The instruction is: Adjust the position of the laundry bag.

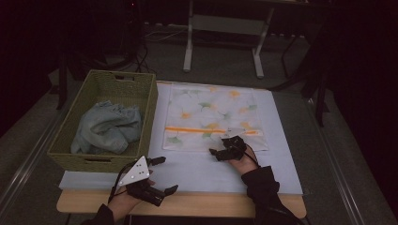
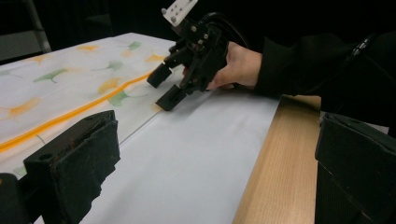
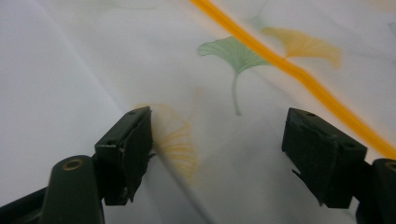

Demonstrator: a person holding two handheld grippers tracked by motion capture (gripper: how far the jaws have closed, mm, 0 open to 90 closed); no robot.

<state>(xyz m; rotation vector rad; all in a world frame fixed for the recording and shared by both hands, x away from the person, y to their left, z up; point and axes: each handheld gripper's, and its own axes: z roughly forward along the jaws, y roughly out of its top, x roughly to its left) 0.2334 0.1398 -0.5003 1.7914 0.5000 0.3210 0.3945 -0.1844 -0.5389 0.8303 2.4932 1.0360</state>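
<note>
Cloth: a white cloth [image 1: 213, 117] printed with green and yellow leaves and crossed by an orange stripe lies flat on the pale sheet [image 1: 197, 168] that covers the desk [image 1: 206, 205]. It sits toward the far right of the sheet, just beside the basket.

Right gripper: the right gripper [image 1: 221, 151] is at the near edge of the cloth, close to its middle, held low over it. In the right gripper view its jaws stand wide apart with nothing between them; the left one sits at the cloth's edge over a faint yellow leaf [image 3: 180, 140], the right one over the printed cloth [image 3: 243, 70]. Whether the jaws touch the cloth cannot be told.

Left gripper: the left gripper [image 1: 159, 174] is at the near left of the desk, in front of the basket and well apart from the cloth. Its jaws are spread wide and hold nothing. Its own view looks across the sheet toward the right gripper [image 2: 164, 87].

Basket: a green woven basket [image 1: 141, 79] stands on the left of the desk, with a crumpled light blue cloth [image 1: 108, 126] inside it.

Desk edge: a bare wooden strip runs along the near side, in front of the sheet.
</note>
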